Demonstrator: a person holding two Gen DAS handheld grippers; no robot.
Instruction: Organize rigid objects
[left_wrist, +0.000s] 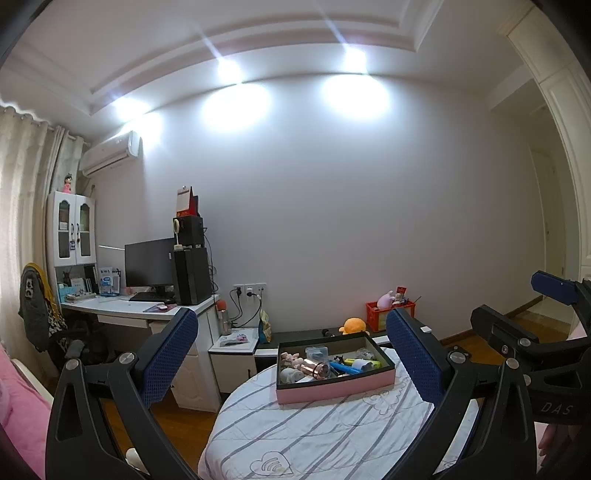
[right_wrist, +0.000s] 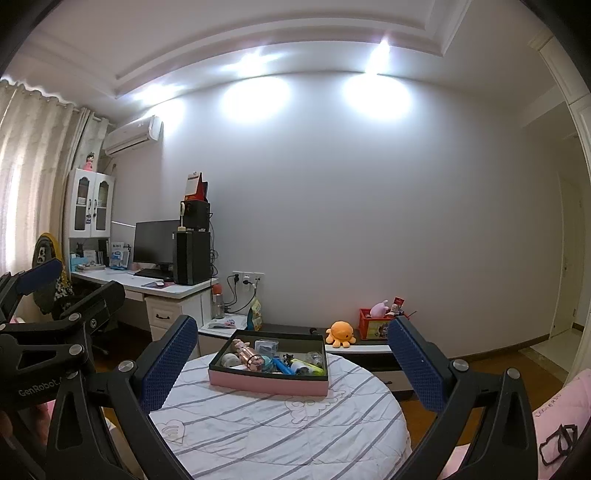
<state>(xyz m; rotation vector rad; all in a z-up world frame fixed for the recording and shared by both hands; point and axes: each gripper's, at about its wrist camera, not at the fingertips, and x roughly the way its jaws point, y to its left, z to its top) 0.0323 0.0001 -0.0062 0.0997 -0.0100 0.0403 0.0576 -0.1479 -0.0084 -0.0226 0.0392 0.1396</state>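
Note:
A pink box with a dark inside (left_wrist: 334, 390) (right_wrist: 266, 384) sits on a round table with a striped white cloth (left_wrist: 314, 435) (right_wrist: 280, 424). It holds several small things: a copper-pink cylinder (left_wrist: 314, 369) (right_wrist: 251, 357), a blue pen-like item (left_wrist: 345, 368) (right_wrist: 283, 367), a pale doll (left_wrist: 290, 357) and a clear case (left_wrist: 317, 352) (right_wrist: 266, 346). My left gripper (left_wrist: 291, 354) is open and empty, held back from the box. My right gripper (right_wrist: 291, 358) is open and empty, also short of the box. Each gripper shows at the edge of the other's view.
A white desk (left_wrist: 147, 314) (right_wrist: 147, 286) with a monitor and black tower stands at left. An orange plush (left_wrist: 352, 326) (right_wrist: 340, 334) and a red crate (left_wrist: 384, 314) (right_wrist: 373, 326) sit on a low dark shelf behind the table. Pink bedding (right_wrist: 554, 413) lies at right.

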